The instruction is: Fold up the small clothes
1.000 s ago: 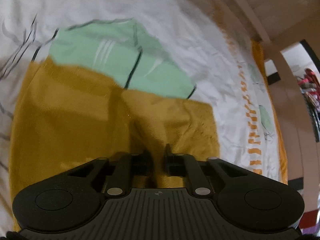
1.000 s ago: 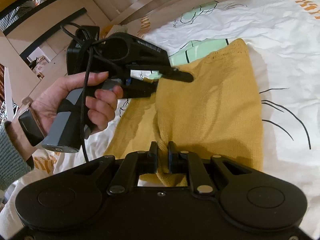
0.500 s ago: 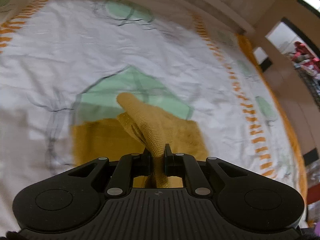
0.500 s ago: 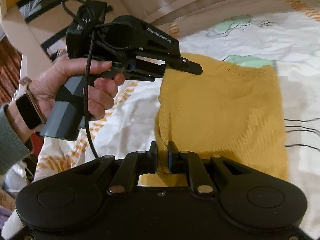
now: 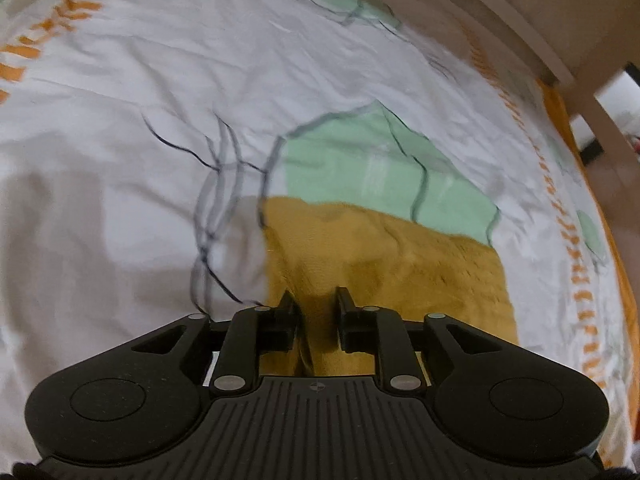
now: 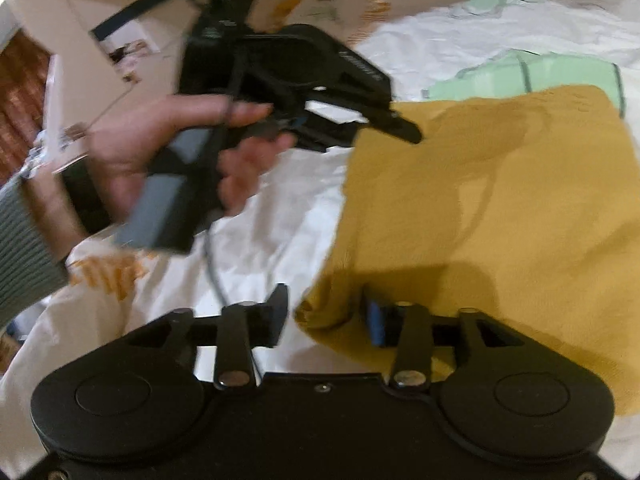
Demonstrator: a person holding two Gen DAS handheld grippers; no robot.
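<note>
A mustard knit garment (image 5: 400, 256) lies folded on the white bedsheet (image 5: 140, 80), partly over a green printed patch (image 5: 360, 168). My left gripper (image 5: 318, 304) hovers over its near edge. Its jaws are opening, with a ridge of the knit lying loose between them, beside the left finger. In the right wrist view the garment (image 6: 480, 208) fills the right half. My right gripper (image 6: 324, 308) is opening too, jaws wide apart, and a folded corner of the knit lies between them unpressed. A hand (image 6: 160, 148) holds the left gripper (image 6: 384, 136) at the garment's far left edge.
The sheet carries orange dashes (image 5: 576, 264) along its border and black line drawings (image 5: 216, 184). A pale wooden bed frame (image 5: 520, 12) runs along the far side. Cardboard boxes (image 6: 100, 8) stand beyond the bed at the upper left of the right wrist view.
Both grippers, shut on the knit's edge, carried it across over the garment. Now both jaws have spread and the fabric lies flat on the bed.
</note>
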